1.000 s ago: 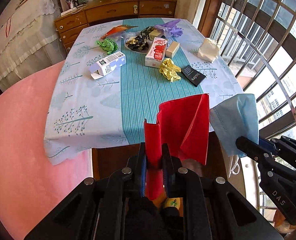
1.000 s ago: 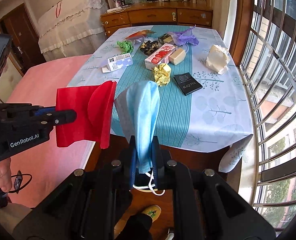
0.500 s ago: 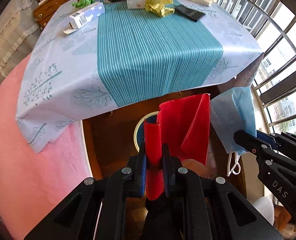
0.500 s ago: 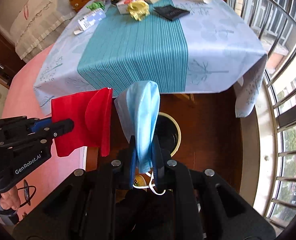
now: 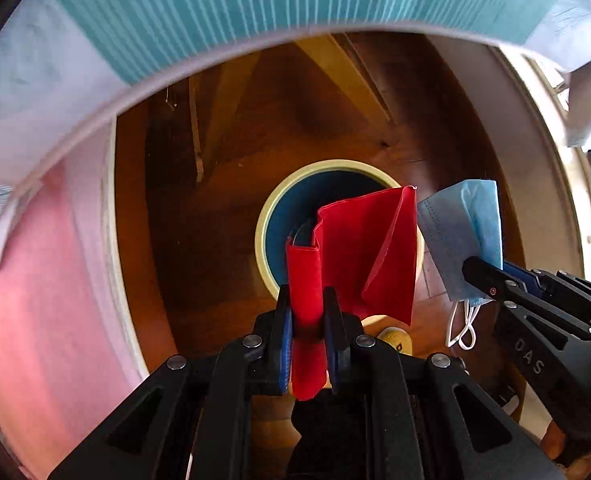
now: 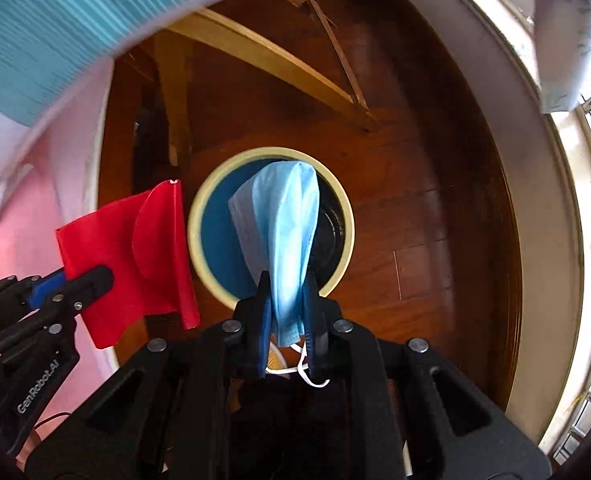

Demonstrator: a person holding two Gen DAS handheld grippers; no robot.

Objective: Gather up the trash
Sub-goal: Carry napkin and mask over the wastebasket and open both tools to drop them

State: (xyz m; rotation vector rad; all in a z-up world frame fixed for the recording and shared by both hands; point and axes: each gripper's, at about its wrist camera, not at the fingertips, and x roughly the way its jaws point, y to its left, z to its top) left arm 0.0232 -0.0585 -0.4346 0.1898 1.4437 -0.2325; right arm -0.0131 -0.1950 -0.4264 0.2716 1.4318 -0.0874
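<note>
At the 9 o'clock side of the right wrist view, the left gripper (image 6: 91, 280) is clamped on a folded red sheet (image 6: 135, 256), pinching it near one lower edge. The red sheet looks thin and light but springy: it holds its crease and curl, so it should drop cleanly once let go. It hangs just beside the bin (image 6: 345, 216), off its 9 o'clock rim in this view; in the left wrist view it lies over the bin's mouth (image 5: 263, 224).

At centre, the right gripper (image 6: 287, 308) is closed on a blue face mask (image 6: 283, 220), gripped at its bunched end with the white ear loops (image 6: 307, 372) trailing behind the fingers. The mask is soft, limp and very light. Judgement: loops may snag on a fingertip at release. It hangs directly over the bin, which stands on the wooden floor (image 6: 435, 200) below the tablecloth (image 6: 35, 40) edge.
</note>
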